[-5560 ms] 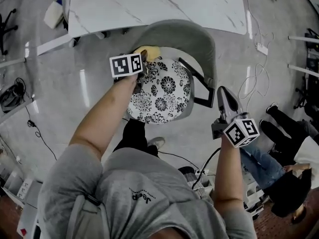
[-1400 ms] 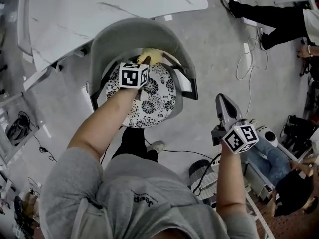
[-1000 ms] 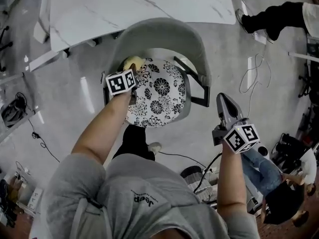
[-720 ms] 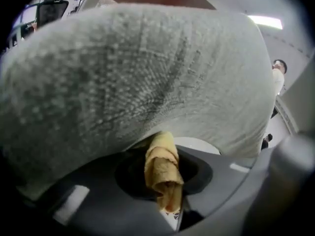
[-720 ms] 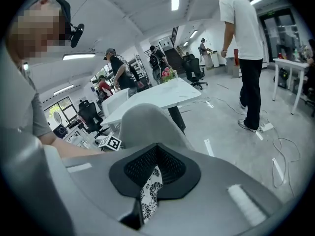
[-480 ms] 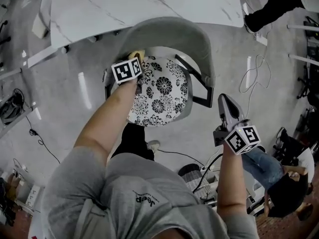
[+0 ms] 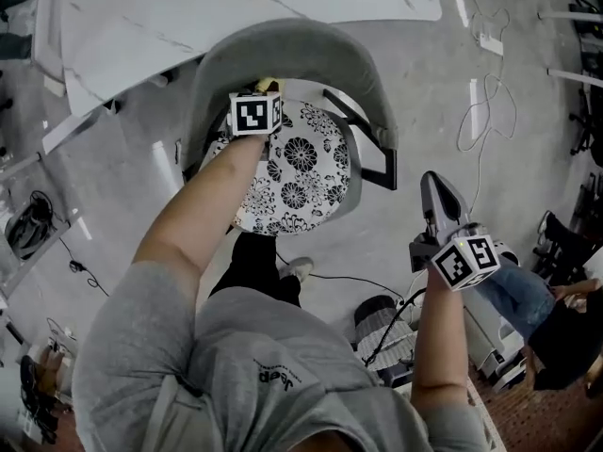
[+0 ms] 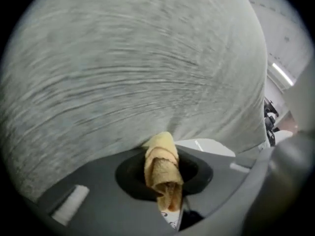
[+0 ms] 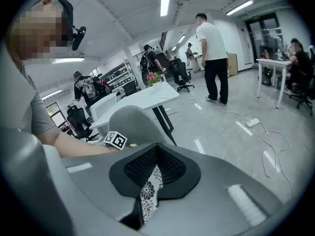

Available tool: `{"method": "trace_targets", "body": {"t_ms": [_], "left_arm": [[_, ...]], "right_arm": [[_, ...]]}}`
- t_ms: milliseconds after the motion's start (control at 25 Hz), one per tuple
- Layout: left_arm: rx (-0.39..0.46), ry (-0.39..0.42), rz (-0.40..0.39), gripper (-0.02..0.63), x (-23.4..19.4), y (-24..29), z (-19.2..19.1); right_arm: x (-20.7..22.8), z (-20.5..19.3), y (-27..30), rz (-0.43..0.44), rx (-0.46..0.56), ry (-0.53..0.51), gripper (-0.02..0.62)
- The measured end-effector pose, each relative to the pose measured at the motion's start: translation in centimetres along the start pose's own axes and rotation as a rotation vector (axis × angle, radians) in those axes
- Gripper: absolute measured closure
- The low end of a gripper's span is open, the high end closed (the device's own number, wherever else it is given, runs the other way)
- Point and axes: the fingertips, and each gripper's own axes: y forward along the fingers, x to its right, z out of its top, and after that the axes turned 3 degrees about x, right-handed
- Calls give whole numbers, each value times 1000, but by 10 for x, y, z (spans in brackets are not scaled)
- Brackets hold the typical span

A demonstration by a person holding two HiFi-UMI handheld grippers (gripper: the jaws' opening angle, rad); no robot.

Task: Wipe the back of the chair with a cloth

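Left claw (image 8: 166, 200): clamped on a rolled yellow cloth (image 8: 160, 166), whose tip is against the grey chair back (image 8: 123, 73). That shows only in the left gripper view; the head view gives a yellow sliver past the marker cube (image 7: 256, 114). Right claw (image 9: 156, 154): narrow, empty, well right of the patterned seat (image 7: 297, 163). Beyond: white tabletop (image 7: 236, 8).

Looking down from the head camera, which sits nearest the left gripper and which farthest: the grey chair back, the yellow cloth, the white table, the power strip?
From the left gripper:
1. yellow cloth, clamped in its jaws.
2. grey chair back, just beyond the cloth.
3. white table, behind the chair.
4. power strip, on the floor, far right.
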Motion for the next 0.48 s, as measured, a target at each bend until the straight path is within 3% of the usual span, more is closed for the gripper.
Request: {"method": "trace_targets", "body": {"t_ms": [480], "left_arm": [[-25,318,-171,492,110,40,11]], "right_arm": [[54,-19,-59,-132,37,76,597]]}}
